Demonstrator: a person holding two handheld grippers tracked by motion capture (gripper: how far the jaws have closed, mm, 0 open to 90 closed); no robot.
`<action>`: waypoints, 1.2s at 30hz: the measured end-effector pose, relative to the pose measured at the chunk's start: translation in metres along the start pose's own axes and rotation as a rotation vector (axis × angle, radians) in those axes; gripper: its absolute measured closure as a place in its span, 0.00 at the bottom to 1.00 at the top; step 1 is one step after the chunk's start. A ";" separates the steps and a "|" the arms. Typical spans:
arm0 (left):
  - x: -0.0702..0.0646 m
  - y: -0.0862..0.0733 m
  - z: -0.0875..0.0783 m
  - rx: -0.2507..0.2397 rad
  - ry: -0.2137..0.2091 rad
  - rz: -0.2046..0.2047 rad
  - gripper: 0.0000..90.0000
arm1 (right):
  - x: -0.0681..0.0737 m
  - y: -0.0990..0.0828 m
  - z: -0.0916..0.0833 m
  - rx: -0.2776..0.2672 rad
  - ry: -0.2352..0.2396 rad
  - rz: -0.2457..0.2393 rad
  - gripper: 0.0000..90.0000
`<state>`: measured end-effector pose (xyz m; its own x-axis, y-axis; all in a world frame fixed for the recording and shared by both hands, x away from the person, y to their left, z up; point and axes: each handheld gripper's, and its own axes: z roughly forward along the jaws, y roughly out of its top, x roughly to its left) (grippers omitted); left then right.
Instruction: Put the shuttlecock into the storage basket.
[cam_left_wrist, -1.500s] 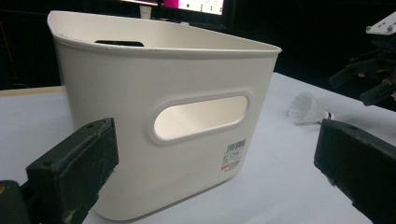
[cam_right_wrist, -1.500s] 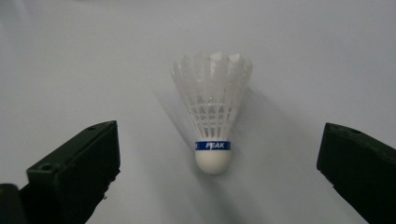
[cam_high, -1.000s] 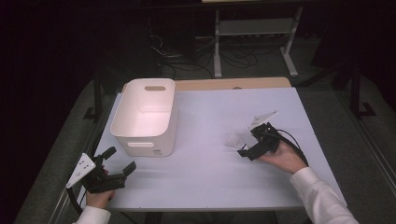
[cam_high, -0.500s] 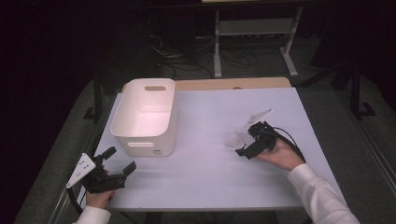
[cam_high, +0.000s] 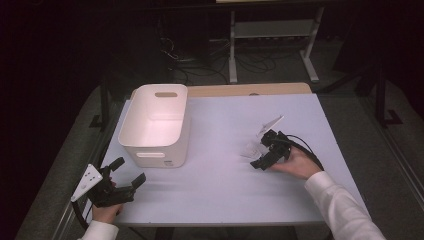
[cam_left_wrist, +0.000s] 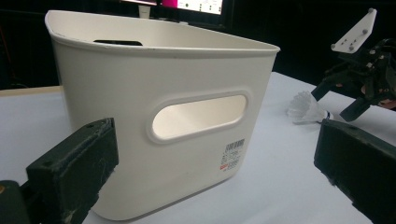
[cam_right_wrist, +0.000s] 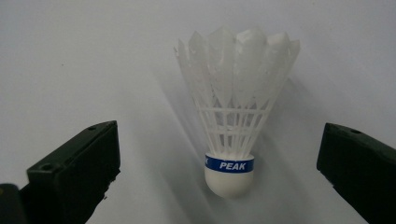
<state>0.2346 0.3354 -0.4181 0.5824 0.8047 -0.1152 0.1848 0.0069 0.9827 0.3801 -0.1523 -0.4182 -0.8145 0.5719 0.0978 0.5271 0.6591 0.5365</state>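
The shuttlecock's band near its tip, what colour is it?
Blue, on the shuttlecock; clearest in the right gripper view.

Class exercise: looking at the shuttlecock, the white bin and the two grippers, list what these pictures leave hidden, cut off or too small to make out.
- White bin: the label print is too small to read in the left gripper view; in the high view, its near wall hides part of the floor inside.
- Shuttlecock: in the high view it is a pale blur, its band unreadable.
- Right gripper: the bottom edge cuts off both jaws.
- Left gripper: its cable runs off the bottom edge.
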 end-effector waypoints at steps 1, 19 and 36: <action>0.000 0.000 0.000 0.000 0.000 0.001 0.00 | -0.001 0.000 0.001 0.006 -0.001 0.008 0.00; 0.000 -0.001 0.000 0.007 0.004 -0.005 0.00 | -0.015 -0.006 0.001 0.028 0.002 0.040 0.17; 0.000 0.000 0.000 0.000 -0.004 -0.007 0.00 | -0.017 -0.008 0.002 0.046 0.025 0.029 0.47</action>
<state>0.2348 0.3353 -0.4186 0.5845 0.8021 -0.1228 0.1889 0.0126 0.9819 0.3905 -0.1664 -0.4259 -0.8044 0.5789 0.1335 0.5605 0.6649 0.4937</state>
